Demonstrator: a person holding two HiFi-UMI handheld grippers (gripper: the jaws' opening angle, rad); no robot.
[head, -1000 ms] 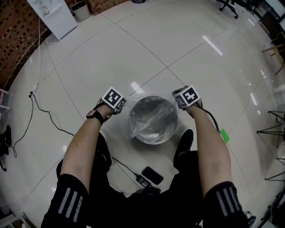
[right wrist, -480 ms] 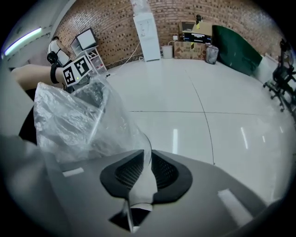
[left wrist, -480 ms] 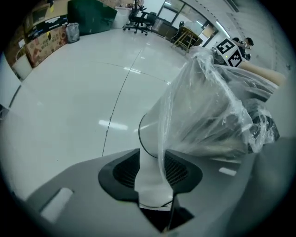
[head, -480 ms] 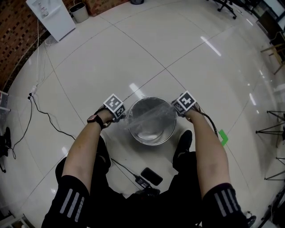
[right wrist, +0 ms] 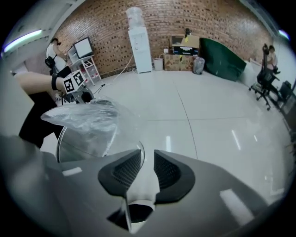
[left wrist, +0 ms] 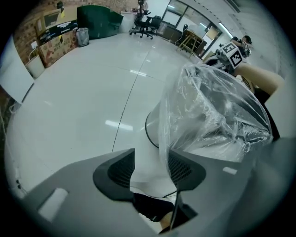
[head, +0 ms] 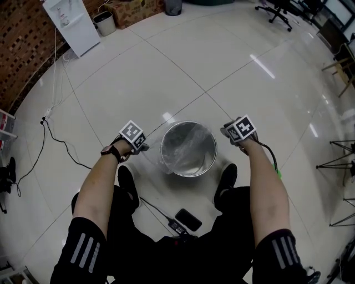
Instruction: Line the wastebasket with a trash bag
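A round metal wastebasket (head: pixel 188 166) stands on the floor between my feet. A clear trash bag (head: pixel 186 147) lies crumpled in it, and its film spills over the left rim. My left gripper (head: pixel 139 145) is just left of the basket. Its jaws have just been opening; in the left gripper view (left wrist: pixel 150 163) they stand wide, and a loose edge of the bag (left wrist: pixel 210 109) hangs along the right pad (left wrist: pixel 184 167). My right gripper (head: pixel 235 136) is off the right rim. Its jaws (right wrist: pixel 147 167) have just been opening too, to a narrow gap that pinches nothing. The bag (right wrist: pixel 85 115) is to their left.
A phone (head: pixel 189 218) and a black cable (head: pixel 61 145) lie on the tiled floor by my shoes (head: pixel 226 180). A white cabinet (head: pixel 69 22) and small bin (head: pixel 104 22) stand far left against the brick wall. An office chair (head: pixel 277 8) is far back.
Both grippers have let go of the bag's rim and drawn outward from the basket, the left one farther. The bag has slumped into the basket.
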